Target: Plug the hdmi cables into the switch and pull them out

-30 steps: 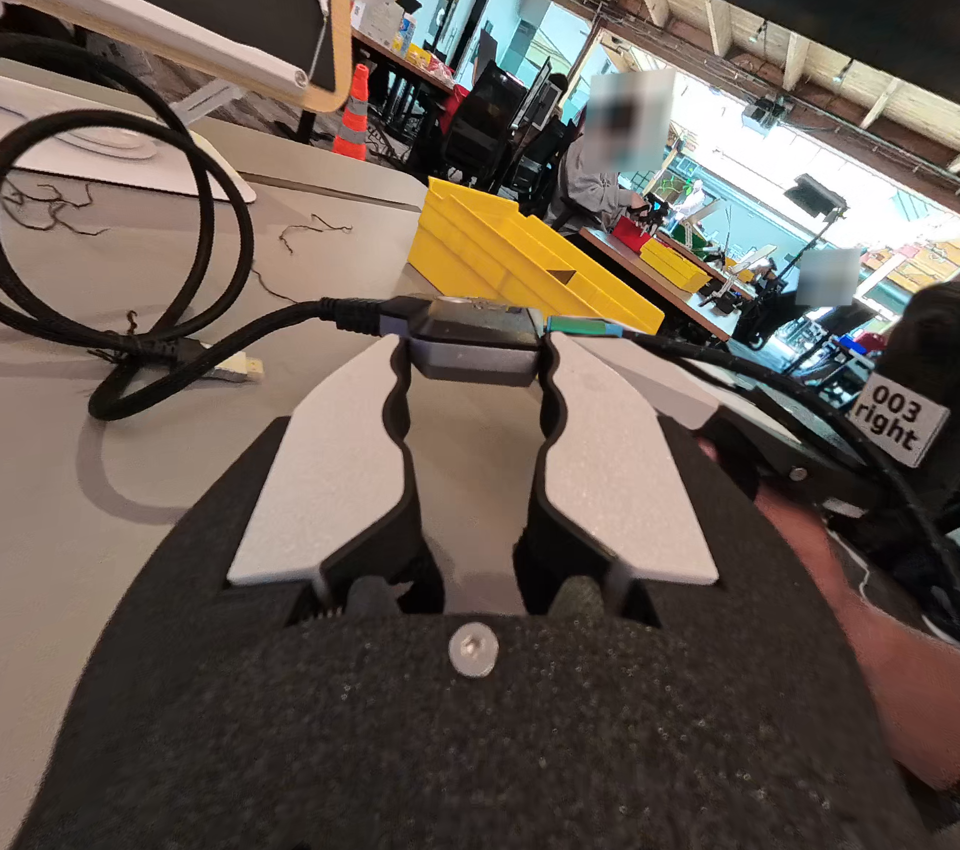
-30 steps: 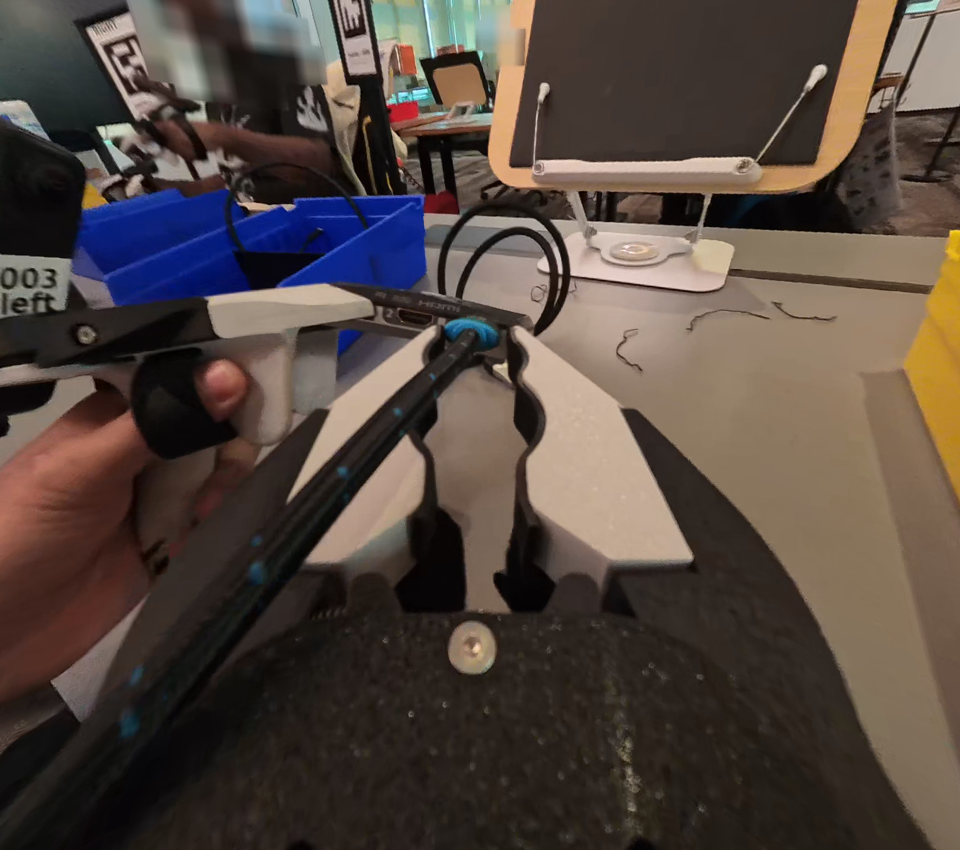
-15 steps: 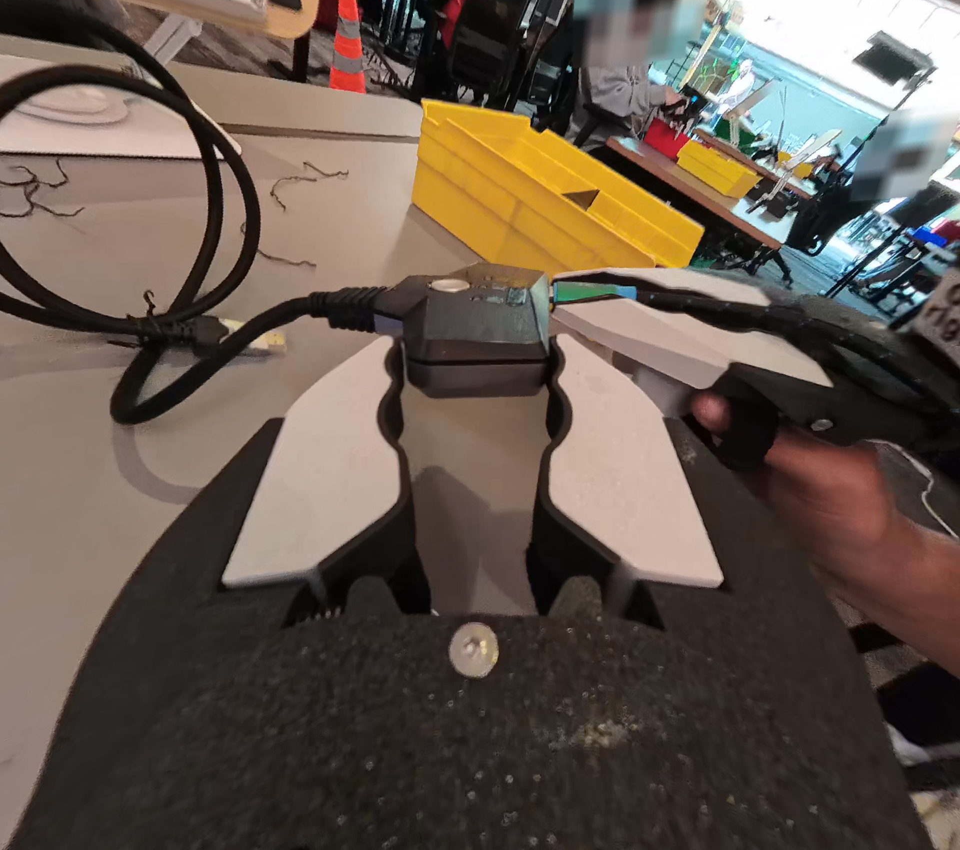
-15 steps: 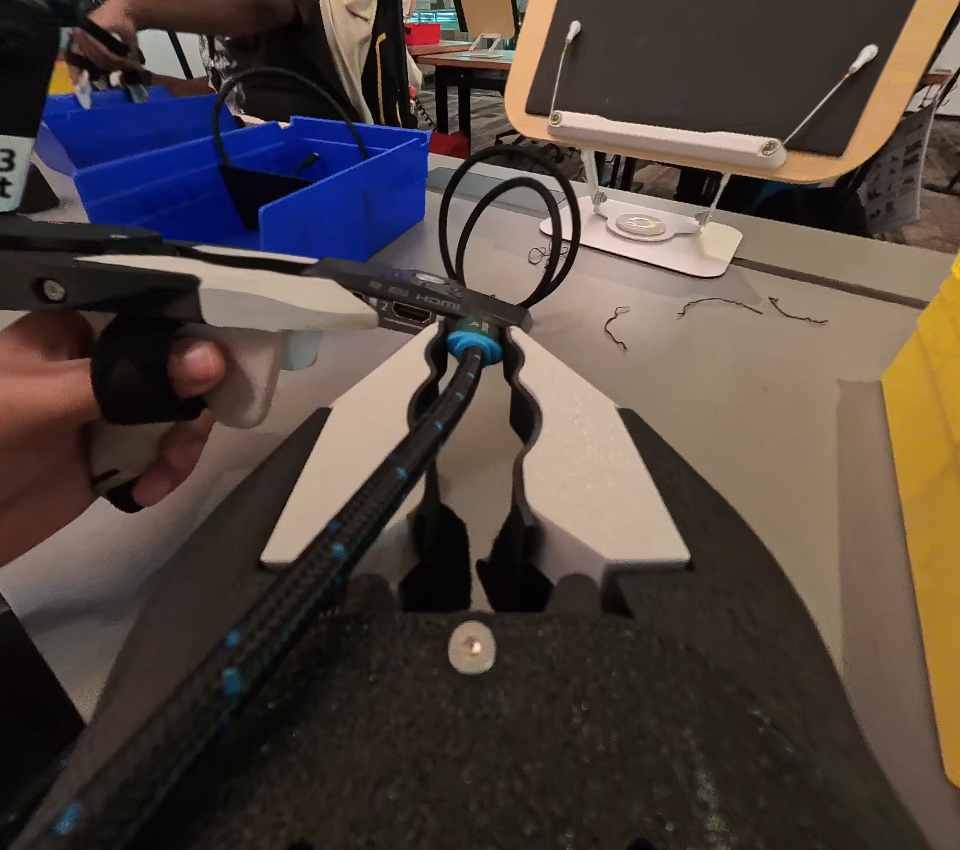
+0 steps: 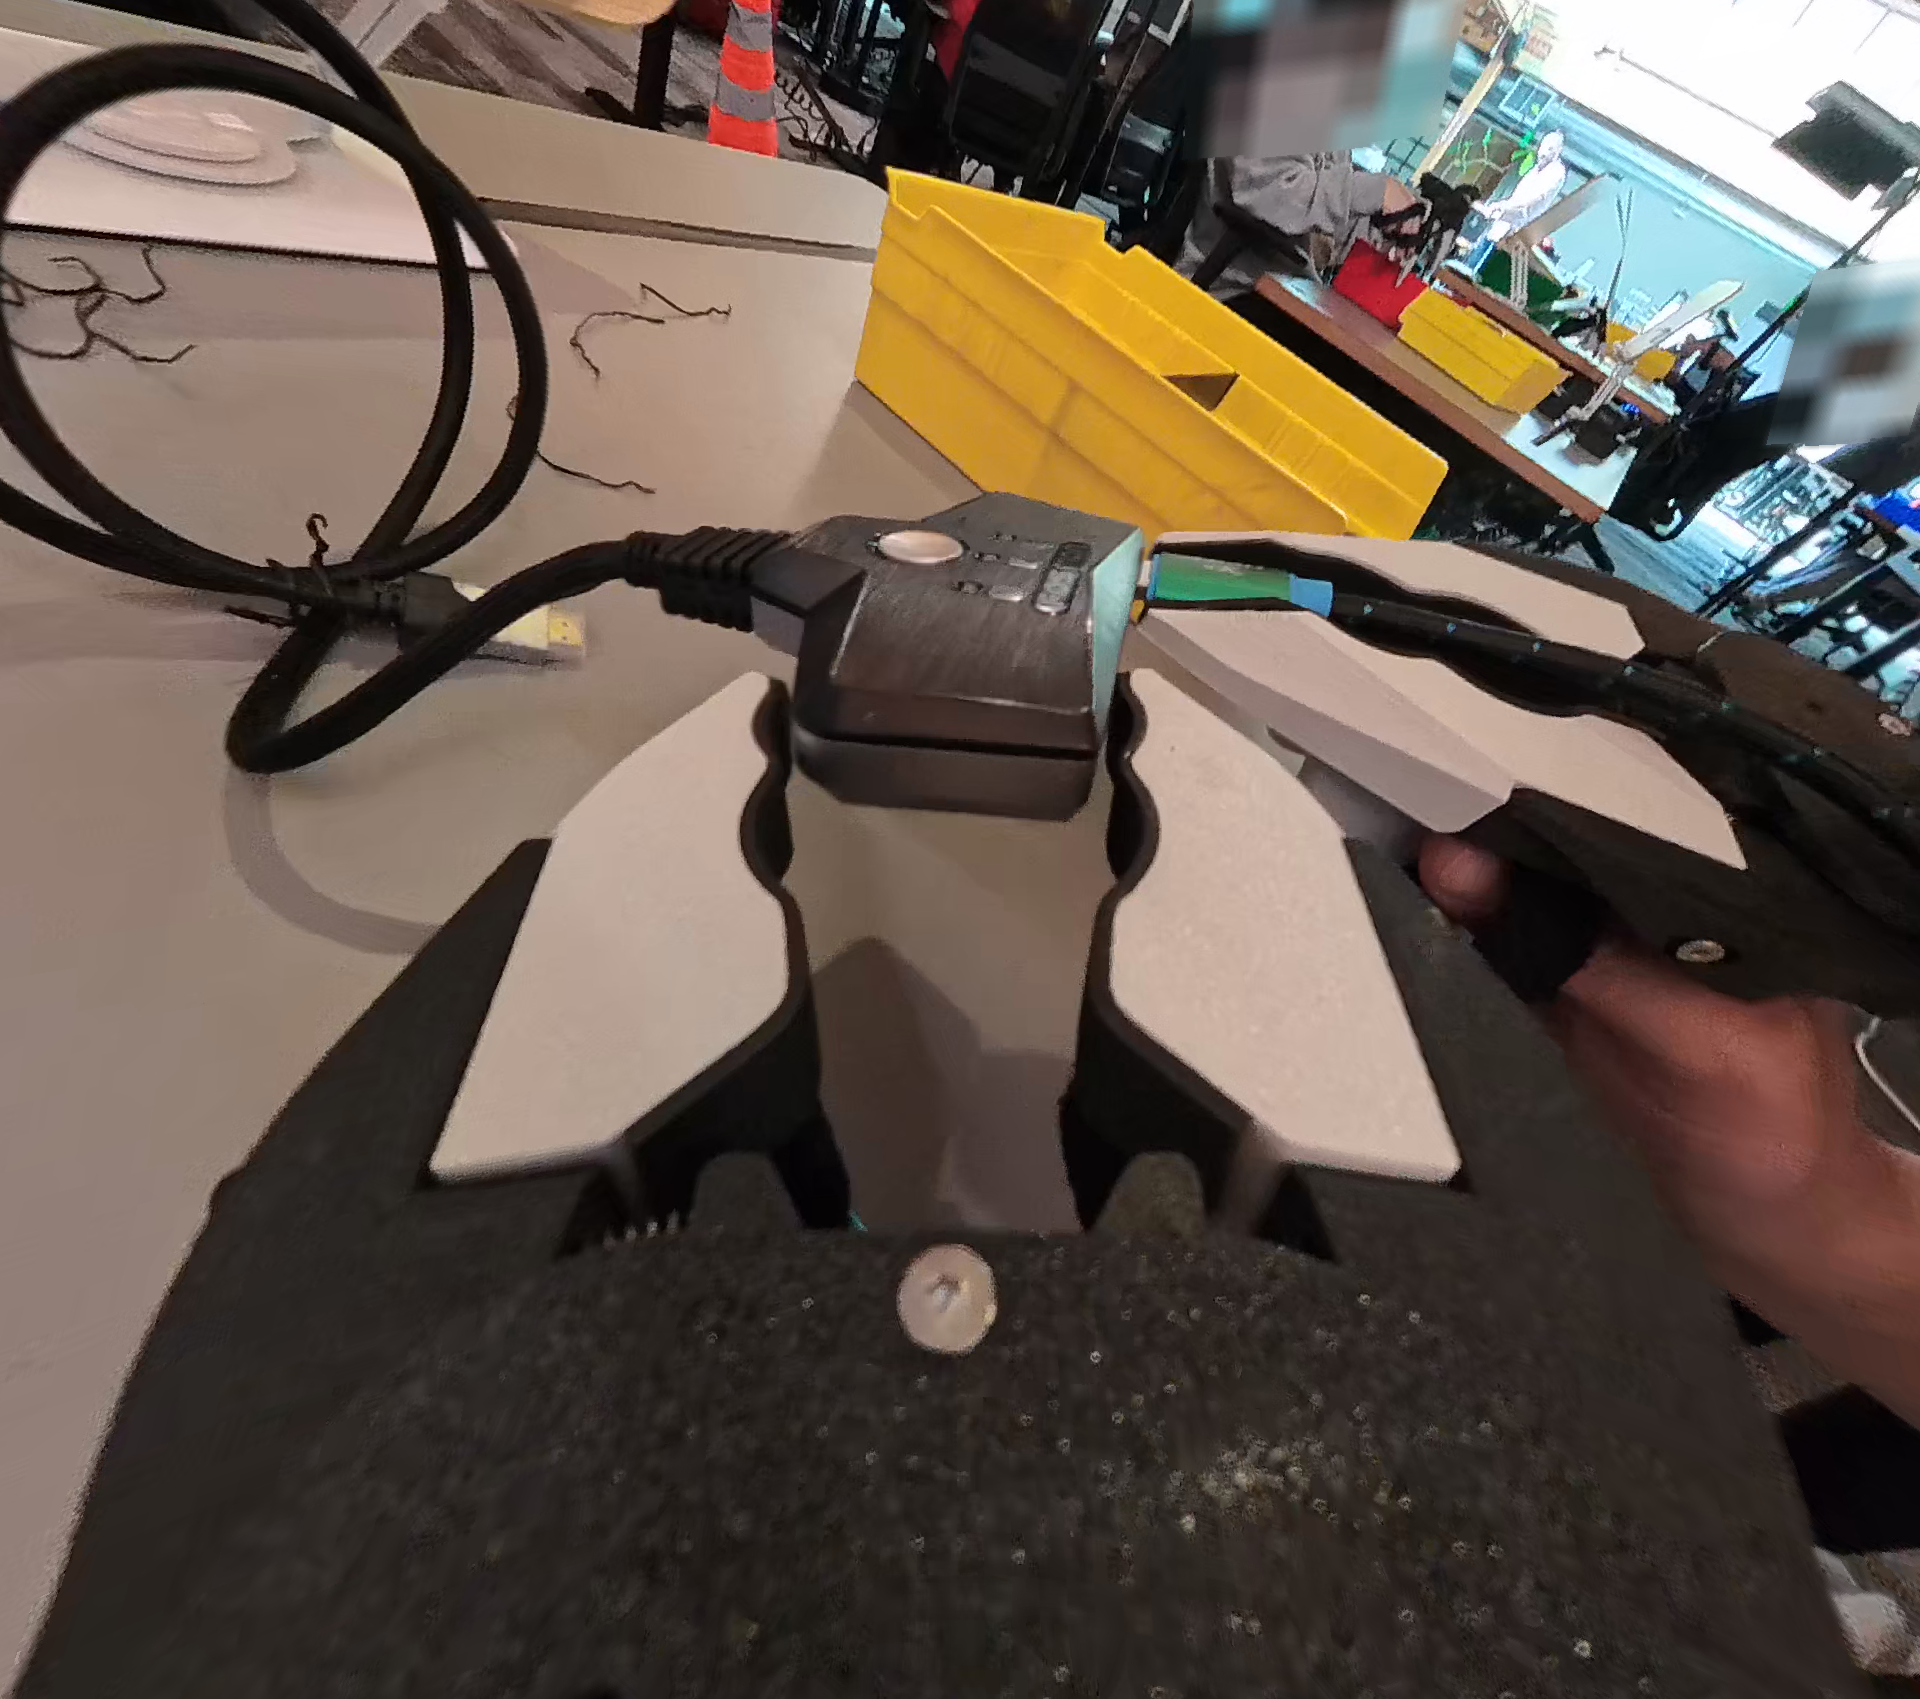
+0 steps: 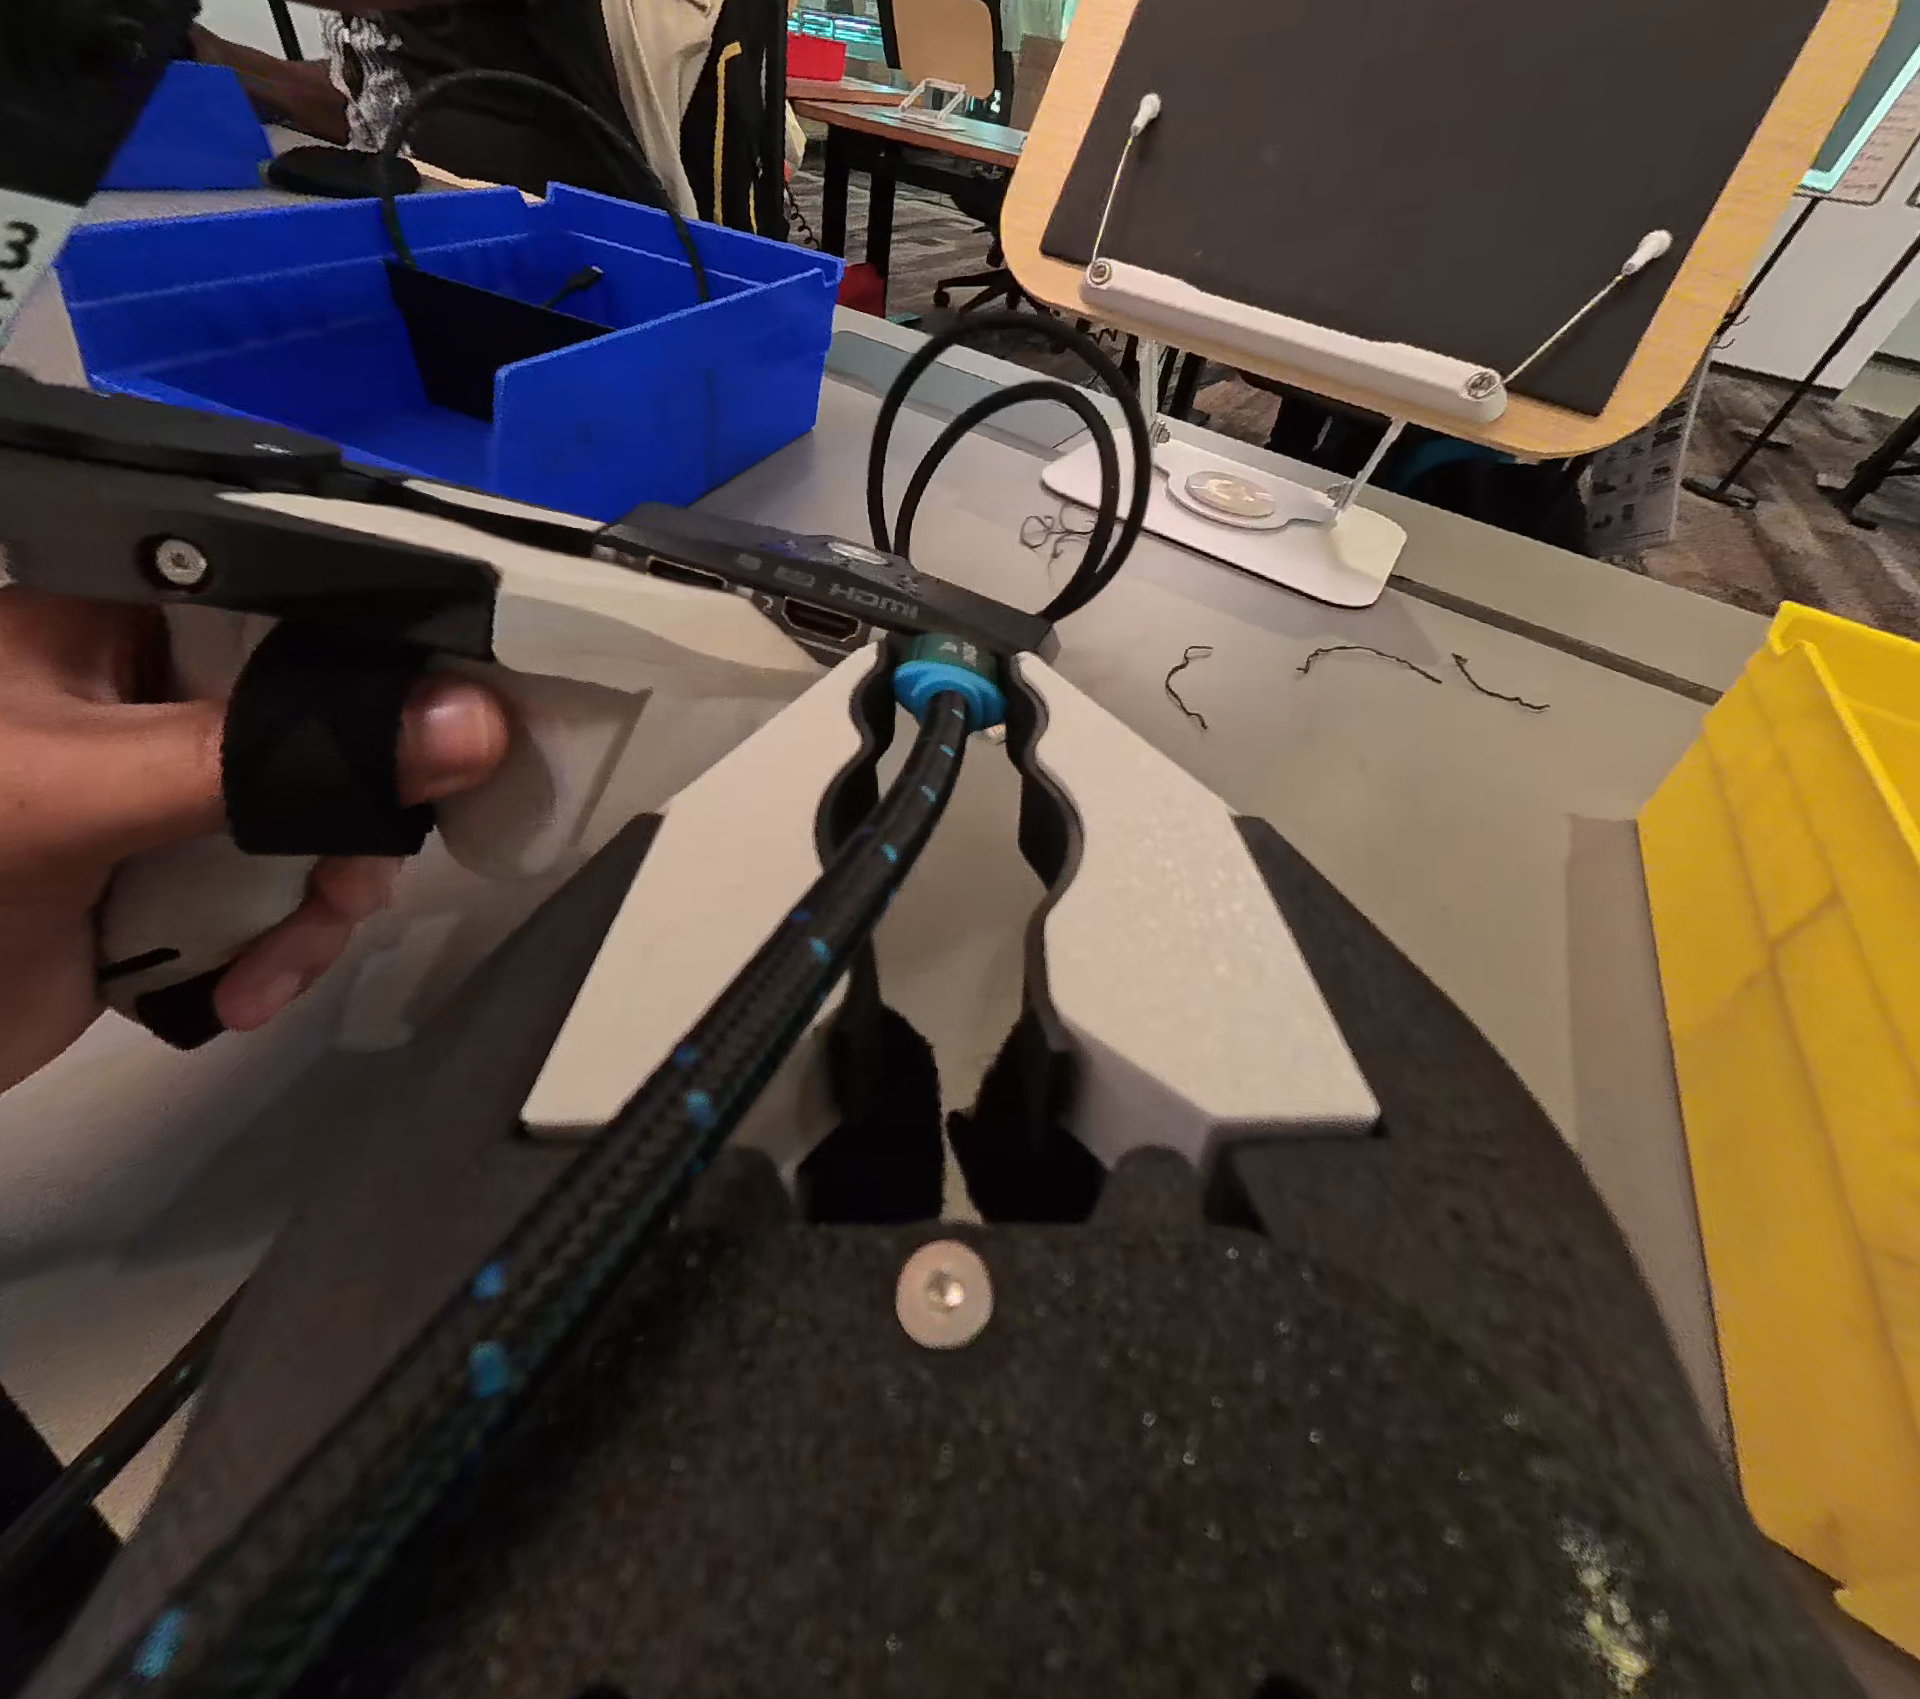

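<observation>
Now the left tool (image 5: 951,693) pinches the switch (image 5: 966,621); the right tool (image 6: 940,683) pinches the blue-flecked cable's plug (image 6: 935,662) at its port.

Grey table (image 5: 187,870) bears yellow bin (image 5: 1091,382), blue bin (image 6: 582,402), black cable coil (image 5: 457,361).

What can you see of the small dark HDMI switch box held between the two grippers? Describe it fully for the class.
The small dark brushed-metal HDMI switch box is held above the grey table, clamped between the left gripper's white fingers. Its top carries a round silver button and small indicators. A plain black cable enters its left end; the green-and-blue plug of a black braided cable, gripped by the right gripper, meets its right side, beside an empty port.
</observation>
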`<state>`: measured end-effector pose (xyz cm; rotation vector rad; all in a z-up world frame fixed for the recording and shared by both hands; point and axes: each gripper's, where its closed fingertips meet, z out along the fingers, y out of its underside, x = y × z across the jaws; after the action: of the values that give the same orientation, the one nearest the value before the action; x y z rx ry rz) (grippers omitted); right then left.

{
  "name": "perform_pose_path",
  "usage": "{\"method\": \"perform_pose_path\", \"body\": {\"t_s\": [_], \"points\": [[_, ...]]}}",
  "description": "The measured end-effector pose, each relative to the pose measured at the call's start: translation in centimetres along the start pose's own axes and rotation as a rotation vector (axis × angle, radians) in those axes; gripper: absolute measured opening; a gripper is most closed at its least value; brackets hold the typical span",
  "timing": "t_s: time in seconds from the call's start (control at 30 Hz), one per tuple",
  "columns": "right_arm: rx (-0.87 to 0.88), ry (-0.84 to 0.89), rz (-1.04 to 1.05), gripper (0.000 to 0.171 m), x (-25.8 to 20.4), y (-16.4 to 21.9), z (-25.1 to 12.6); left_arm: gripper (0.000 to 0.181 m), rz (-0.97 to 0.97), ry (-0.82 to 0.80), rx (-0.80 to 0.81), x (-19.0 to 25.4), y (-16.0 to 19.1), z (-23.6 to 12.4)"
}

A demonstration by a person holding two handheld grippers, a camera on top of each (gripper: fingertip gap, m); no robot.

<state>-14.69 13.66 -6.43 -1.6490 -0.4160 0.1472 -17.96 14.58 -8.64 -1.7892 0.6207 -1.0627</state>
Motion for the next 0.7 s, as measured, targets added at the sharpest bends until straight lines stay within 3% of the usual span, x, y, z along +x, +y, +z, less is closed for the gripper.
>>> {"method": "perform_pose_path", "body": {"t_s": [0.2, 0.5, 0.7], "points": [[-0.004, -0.012, 0.028, 0.02, 0.0, 0.2, 0.0, 0.059, -0.003, 0.007, 0.052, 0.0, -0.9, -0.5], [-0.04, -0.046, 0.06, 0.02, -0.3, 1.2, 0.3, 0.054, 0.112, -0.091, -0.001, -0.6, -0.6, -0.5], [-0.072, -0.014, 0.214, 0.02, 0.3, 1.9, 0.6, 0.055, 0.179, -0.125, -0.021, -0.9, -0.8, 0.2]]}}
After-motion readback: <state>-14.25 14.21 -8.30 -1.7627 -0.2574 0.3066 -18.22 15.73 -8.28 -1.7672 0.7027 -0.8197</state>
